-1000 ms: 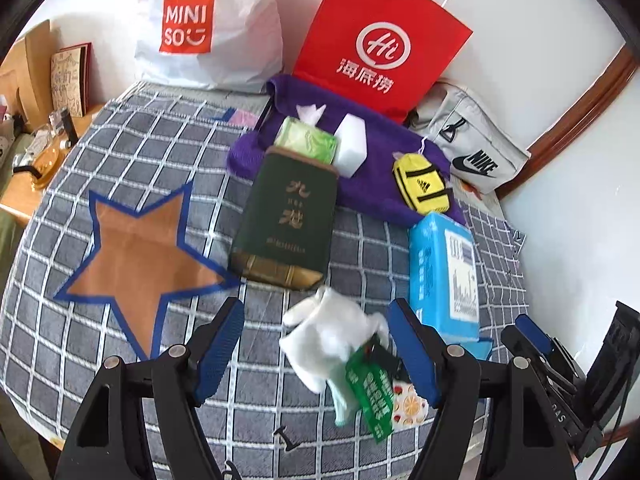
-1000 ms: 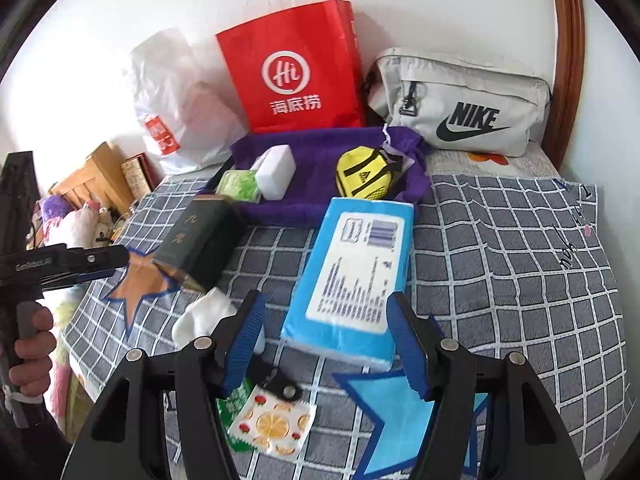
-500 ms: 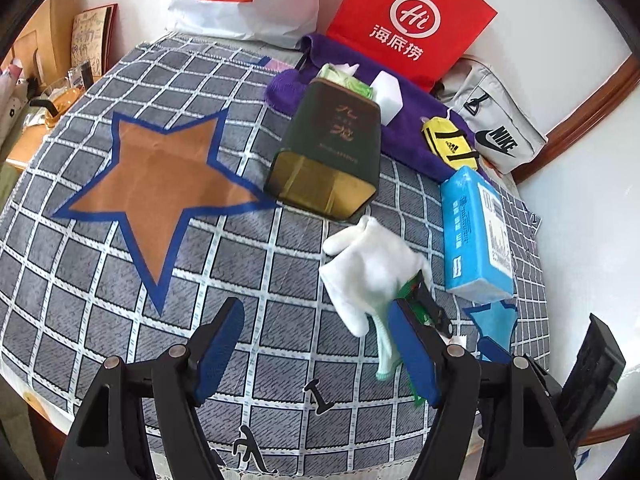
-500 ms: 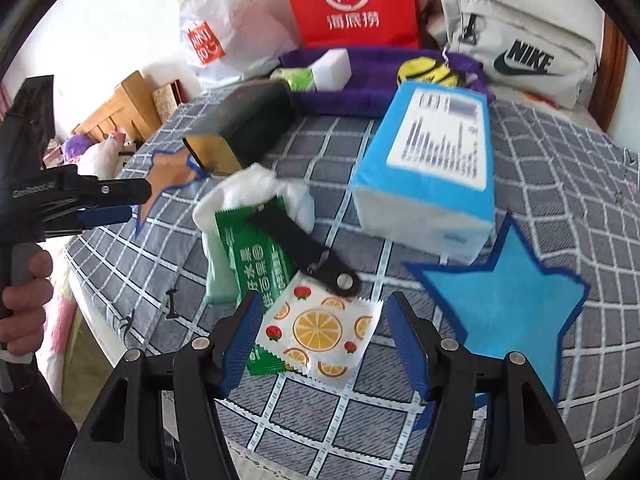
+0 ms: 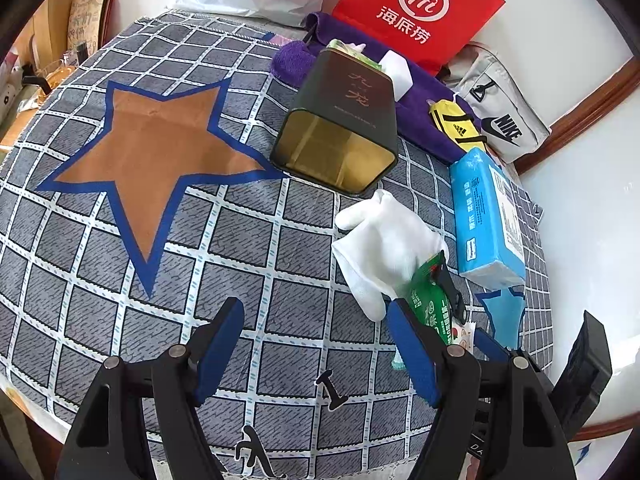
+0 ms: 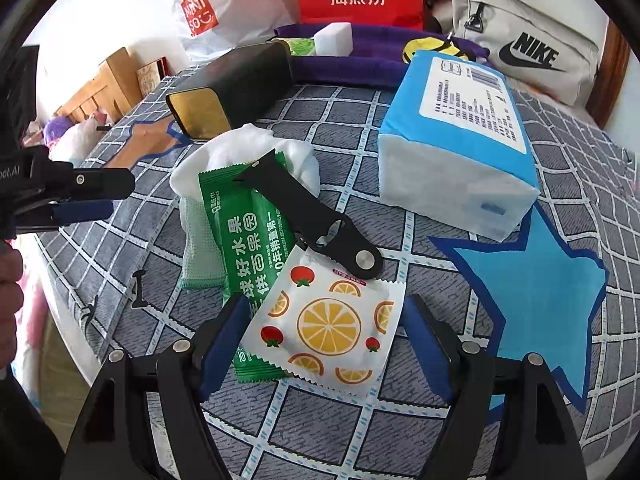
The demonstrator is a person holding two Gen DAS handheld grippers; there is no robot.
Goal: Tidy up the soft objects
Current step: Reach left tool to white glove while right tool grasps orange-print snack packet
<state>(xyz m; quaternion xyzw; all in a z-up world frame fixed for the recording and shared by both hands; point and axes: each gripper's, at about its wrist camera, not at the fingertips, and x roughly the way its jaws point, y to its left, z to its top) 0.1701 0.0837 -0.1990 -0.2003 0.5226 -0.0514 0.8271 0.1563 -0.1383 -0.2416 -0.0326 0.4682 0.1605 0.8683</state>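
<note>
Both grippers released: R gripper (image 6: 324, 350) just widened round orange-print sachet (image 6: 326, 326), long axis diagonal; L gripper (image 5: 316, 350) empty.

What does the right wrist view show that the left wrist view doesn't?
Only the right wrist: the whole orange-print packet between the open right gripper fingers, and the black strap's full length. Only the left wrist: the whole brown star and the open left gripper over bare cloth. Both: white glove, green packet, blue tissue pack, dark tin.
</note>
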